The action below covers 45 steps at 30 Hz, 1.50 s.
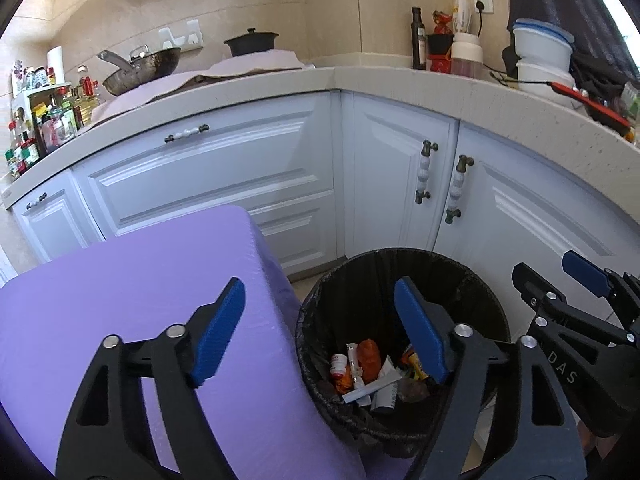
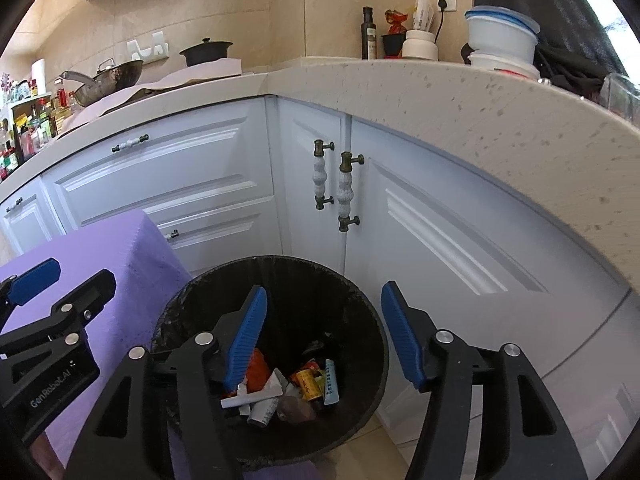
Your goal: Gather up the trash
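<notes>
A black-lined trash bin (image 1: 472,288) stands on the floor in front of the white corner cabinets; it also shows in the right wrist view (image 2: 360,320). Inside lie several wrappers and small packets (image 1: 368,376) (image 2: 280,392). My left gripper (image 1: 320,332) is open and empty, one finger over the purple table (image 1: 100,300), the other over the bin. My right gripper (image 2: 324,340) is open and empty, above the bin's mouth. The right gripper also shows at the right edge of the left wrist view (image 1: 560,280), and the left gripper at the left of the right wrist view (image 2: 64,280).
The purple-covered table (image 2: 120,256) stands just left of the bin. White cabinets (image 1: 240,184) with knobbed handles (image 2: 344,192) stand behind it. The countertop (image 1: 400,80) holds a wok, a black pot, bottles, stacked white containers and a spice rack.
</notes>
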{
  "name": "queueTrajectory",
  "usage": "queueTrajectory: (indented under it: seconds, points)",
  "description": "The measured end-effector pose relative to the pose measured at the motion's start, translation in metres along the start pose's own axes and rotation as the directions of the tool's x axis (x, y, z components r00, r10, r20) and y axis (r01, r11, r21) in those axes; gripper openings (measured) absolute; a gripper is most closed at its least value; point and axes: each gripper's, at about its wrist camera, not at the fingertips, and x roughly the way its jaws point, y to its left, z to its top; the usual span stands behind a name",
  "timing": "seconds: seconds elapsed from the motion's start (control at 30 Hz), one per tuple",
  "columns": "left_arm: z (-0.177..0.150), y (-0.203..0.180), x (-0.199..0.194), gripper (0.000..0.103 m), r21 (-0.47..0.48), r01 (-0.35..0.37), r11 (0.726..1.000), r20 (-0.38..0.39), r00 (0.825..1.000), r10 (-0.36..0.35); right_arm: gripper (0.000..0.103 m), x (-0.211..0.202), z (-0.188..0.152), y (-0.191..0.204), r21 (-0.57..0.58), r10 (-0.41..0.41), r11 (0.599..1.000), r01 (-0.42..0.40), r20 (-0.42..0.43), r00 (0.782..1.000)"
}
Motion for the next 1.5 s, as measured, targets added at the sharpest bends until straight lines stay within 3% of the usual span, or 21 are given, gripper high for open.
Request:
queueTrajectory:
  seconds: [0.5, 0.97, 1.5]
  points:
    - [-0.016, 0.030, -0.058, 0.090, -0.037, -0.016, 0.999, 0.047, 0.999, 0.018, 0.077, -0.056, -0.009, 0.009, -0.013, -0.004, 1.000, 0.005, 0.056, 0.998]
    - [-0.037, 0.041, -0.108, 0.093, -0.001, -0.029, 1.000, 0.086, 0.996, 0.029, 0.082, -0.108, -0.023, 0.012, -0.016, -0.011, 1.000, 0.013, 0.102, 0.995]
    - [-0.050, 0.048, -0.143, 0.094, -0.028, -0.034, 0.999, 0.116, 0.993, 0.037, 0.083, -0.143, -0.040, 0.011, -0.018, -0.036, 0.999, 0.039, 0.132, 0.991]
